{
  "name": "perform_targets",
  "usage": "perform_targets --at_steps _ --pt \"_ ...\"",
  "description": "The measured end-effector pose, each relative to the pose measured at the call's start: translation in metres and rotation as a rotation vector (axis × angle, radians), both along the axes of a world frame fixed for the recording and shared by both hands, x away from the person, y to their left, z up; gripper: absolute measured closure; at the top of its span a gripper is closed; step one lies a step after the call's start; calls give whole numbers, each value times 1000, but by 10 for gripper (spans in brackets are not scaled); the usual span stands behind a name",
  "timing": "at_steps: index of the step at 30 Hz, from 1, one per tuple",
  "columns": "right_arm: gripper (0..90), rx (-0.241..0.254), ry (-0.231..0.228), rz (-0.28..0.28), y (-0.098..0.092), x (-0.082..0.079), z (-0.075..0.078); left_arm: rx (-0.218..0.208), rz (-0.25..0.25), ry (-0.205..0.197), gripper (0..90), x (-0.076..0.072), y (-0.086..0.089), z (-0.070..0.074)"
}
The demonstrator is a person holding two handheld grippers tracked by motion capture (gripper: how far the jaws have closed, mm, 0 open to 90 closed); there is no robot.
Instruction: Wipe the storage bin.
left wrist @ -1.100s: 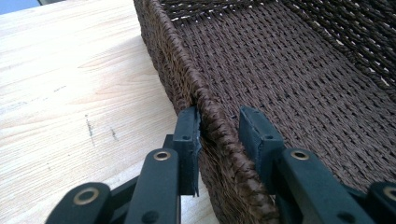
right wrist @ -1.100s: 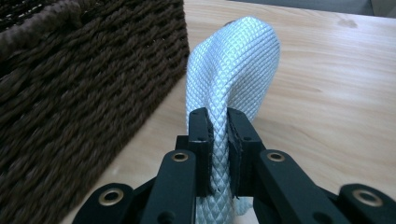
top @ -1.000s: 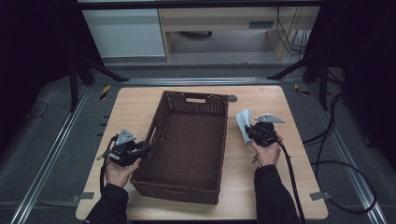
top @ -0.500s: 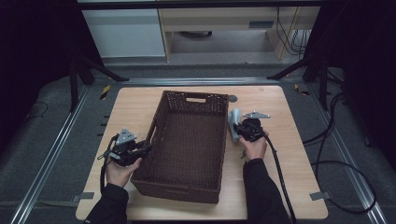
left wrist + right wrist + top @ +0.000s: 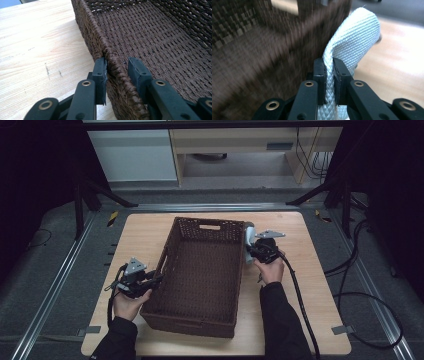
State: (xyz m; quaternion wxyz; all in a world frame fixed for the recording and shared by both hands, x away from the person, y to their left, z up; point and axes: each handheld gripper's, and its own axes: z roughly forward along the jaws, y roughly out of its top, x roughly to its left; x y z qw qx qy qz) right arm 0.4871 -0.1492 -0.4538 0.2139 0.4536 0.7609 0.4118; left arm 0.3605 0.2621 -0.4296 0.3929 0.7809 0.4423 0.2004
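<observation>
A dark brown woven basket (image 5: 239, 270) stands empty in the middle of the wooden table (image 5: 145, 237). My left gripper (image 5: 158, 279) is at its near left wall. In the left gripper view the jaws straddle the braided rim (image 5: 92, 27), shut on it, one pad outside and one inside. My right gripper (image 5: 251, 251) is at the outside of the basket's right wall near the far corner. It is shut on a pale grey quilted cloth (image 5: 248, 236). In the right gripper view the cloth (image 5: 357, 32) rises from between the jaws and folds over, with the blurred basket wall (image 5: 262, 50) to its left.
Bare wood lies on either side of the basket. A cable (image 5: 300, 300) trails from the right gripper over the table's near right part. Metal rails (image 5: 60, 285) and dark stands flank the table. A pale cabinet (image 5: 135, 155) is beyond the far edge.
My right gripper has carried the cloth leftward and a little farther away, up to the basket's right wall. The left gripper and the basket have stayed put.
</observation>
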Motion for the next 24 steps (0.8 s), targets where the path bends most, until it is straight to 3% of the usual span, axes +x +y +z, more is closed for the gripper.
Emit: perform_targets --at_steps 2,3,6,7,10,11,12,13,14,15,17,18,22,24 --pt "827 -9 12 4 0 0 -7 -2 1 0 681 0 0 0" --pt "827 -26 52 2 0 -1 -19 -4 3 1 681 1 0 0" --pt "828 -51 75 0 -1 -2 -29 -9 6 1 681 3 -1 0" --pt "827 -56 108 -1 -2 -3 -37 -10 8 1 680 3 -2 0" --pt "827 -46 112 5 -3 -4 -38 -11 10 -1 680 5 -3 -1" --pt "827 -21 75 15 -4 -5 -28 -10 9 -2 680 6 -4 -1" --pt "827 -21 75 15 -4 -5 -28 -13 11 -3 680 6 -4 -1" --pt "827 12 19 18 -5 -6 -15 -11 11 -1 680 7 -4 -1" --pt "827 12 19 18 -5 -6 -15 -11 11 -1 680 7 -4 -1" --pt "827 40 -50 20 -6 -6 4 -11 11 -2 680 7 -5 -1" --pt "827 40 -71 24 -6 -7 10 -10 13 -4 680 7 -6 -1" --pt "827 29 -96 35 -4 -7 22 -9 15 -5 680 7 -6 -1" --pt "827 -3 -86 44 -4 -8 22 -15 18 -6 678 9 -7 -1" --pt "828 -38 -39 52 -3 -8 11 -28 21 -3 671 10 -7 -2"
